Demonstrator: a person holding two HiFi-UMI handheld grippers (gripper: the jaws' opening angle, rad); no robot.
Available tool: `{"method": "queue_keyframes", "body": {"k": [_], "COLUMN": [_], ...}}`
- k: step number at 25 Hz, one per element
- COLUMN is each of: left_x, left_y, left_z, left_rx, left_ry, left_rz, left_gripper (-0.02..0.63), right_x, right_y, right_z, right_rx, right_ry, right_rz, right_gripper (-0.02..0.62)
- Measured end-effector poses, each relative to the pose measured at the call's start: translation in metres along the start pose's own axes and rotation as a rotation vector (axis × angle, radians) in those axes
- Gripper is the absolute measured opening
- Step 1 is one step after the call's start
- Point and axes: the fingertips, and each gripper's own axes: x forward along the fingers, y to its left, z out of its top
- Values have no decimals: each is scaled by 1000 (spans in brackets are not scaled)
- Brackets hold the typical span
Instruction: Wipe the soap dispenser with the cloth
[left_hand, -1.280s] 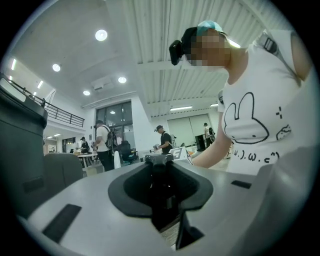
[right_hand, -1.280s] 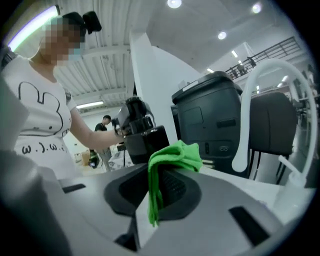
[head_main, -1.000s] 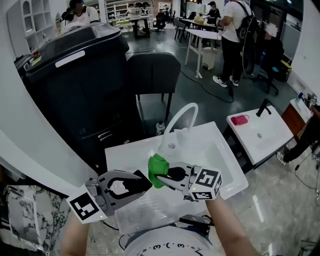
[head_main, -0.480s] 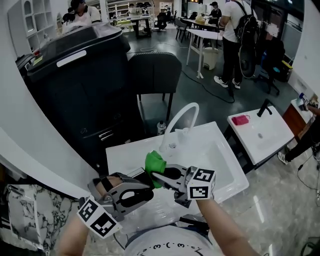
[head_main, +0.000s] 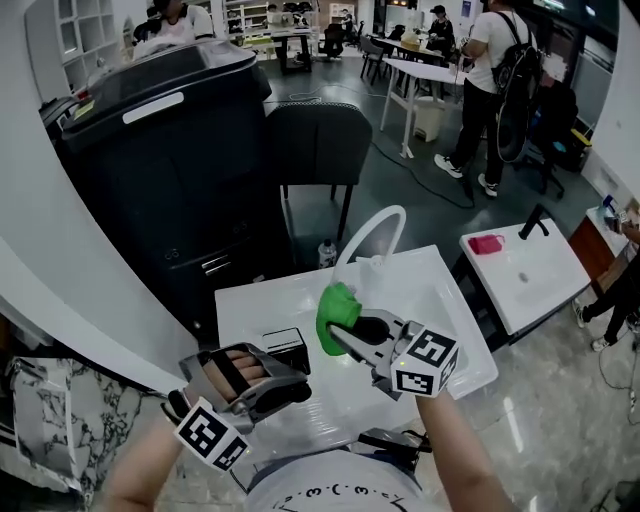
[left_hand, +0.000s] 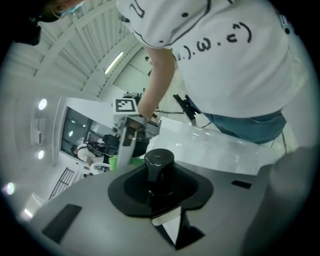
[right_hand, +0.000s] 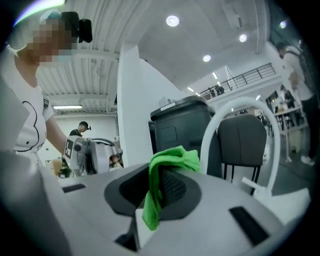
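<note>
In the head view the black soap dispenser (head_main: 283, 349) is at the front left of the white counter (head_main: 250, 305), with my left gripper (head_main: 288, 380) shut on it from below left. The left gripper view shows the dispenser's round black pump head (left_hand: 159, 162) between the jaws of the left gripper (left_hand: 161, 197). My right gripper (head_main: 345, 328) is shut on a bunched green cloth (head_main: 336, 310), which hangs just right of the dispenser and apart from it. In the right gripper view the cloth (right_hand: 172, 160) drapes over the pads of the right gripper (right_hand: 160, 197).
A white arched faucet (head_main: 366, 236) rises over the sink basin (head_main: 440, 300) behind the cloth. A large black bin (head_main: 150, 150) and a black chair (head_main: 320, 140) stand beyond the counter. A second white sink (head_main: 520, 275) with a pink item is at right. People stand farther back.
My left gripper has rolled over and sunk toward the counter's front left with the dispenser in it. The right gripper has shifted slightly right and up with the cloth.
</note>
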Motion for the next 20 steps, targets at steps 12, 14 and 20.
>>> {"method": "queue_keyframes", "body": {"k": [12, 14, 20], "left_x": [12, 14, 11], "left_y": [-9, -10, -16], "left_z": [-1, -1, 3], "left_rx": [199, 202, 198], "left_ry": [7, 12, 0], "left_rz": [-104, -110, -112], "left_gripper": [109, 109, 109], "right_x": [22, 26, 34], "right_y": [52, 54, 34], "right_z": [0, -11, -30], "right_rx": [-198, -201, -212], "right_ry": [127, 174, 279], "right_rz": [255, 275, 235], "right_gripper": [46, 46, 46]}}
